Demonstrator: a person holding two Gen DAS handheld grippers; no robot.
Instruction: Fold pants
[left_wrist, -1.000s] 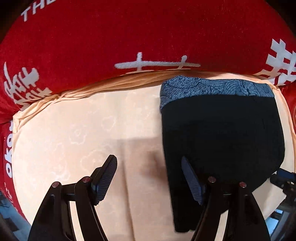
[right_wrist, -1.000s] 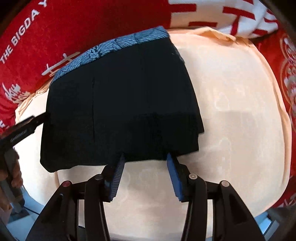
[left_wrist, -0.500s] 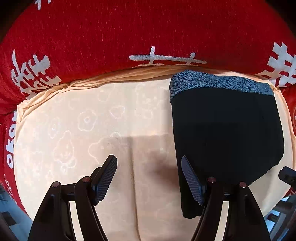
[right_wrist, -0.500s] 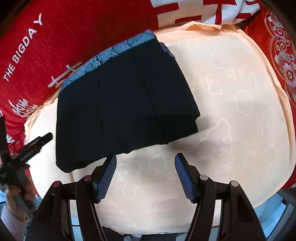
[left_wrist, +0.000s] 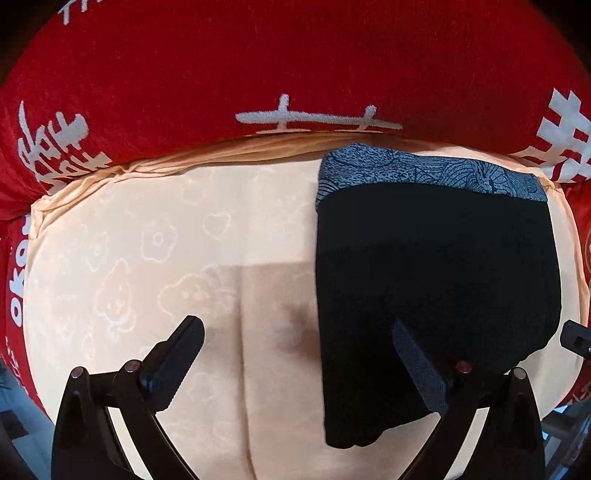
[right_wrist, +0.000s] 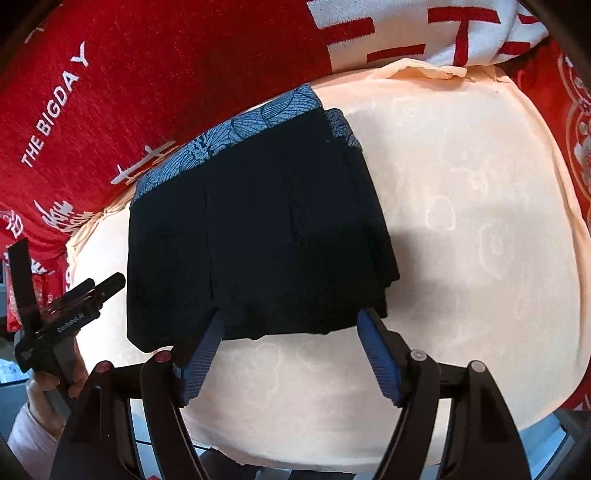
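Observation:
The black pants (left_wrist: 436, 280) lie folded into a compact block on the peach cushion (left_wrist: 184, 258), with their blue patterned waistband (left_wrist: 428, 173) at the far edge. My left gripper (left_wrist: 295, 354) is open and empty, its right finger over the pants' near left edge. In the right wrist view the pants (right_wrist: 258, 236) fill the middle. My right gripper (right_wrist: 291, 343) is open and empty at the pants' near edge. The left gripper (right_wrist: 92, 291) shows at the left, held in a hand.
A red blanket with white lettering (left_wrist: 295, 66) lies behind the cushion and wraps its sides (right_wrist: 110, 74). The cushion's front edge (right_wrist: 332, 454) drops off just below my right gripper.
Both grippers drew back from the folded pants and then came close again. The right gripper now sits at the pants' near edge. The pants have not moved.

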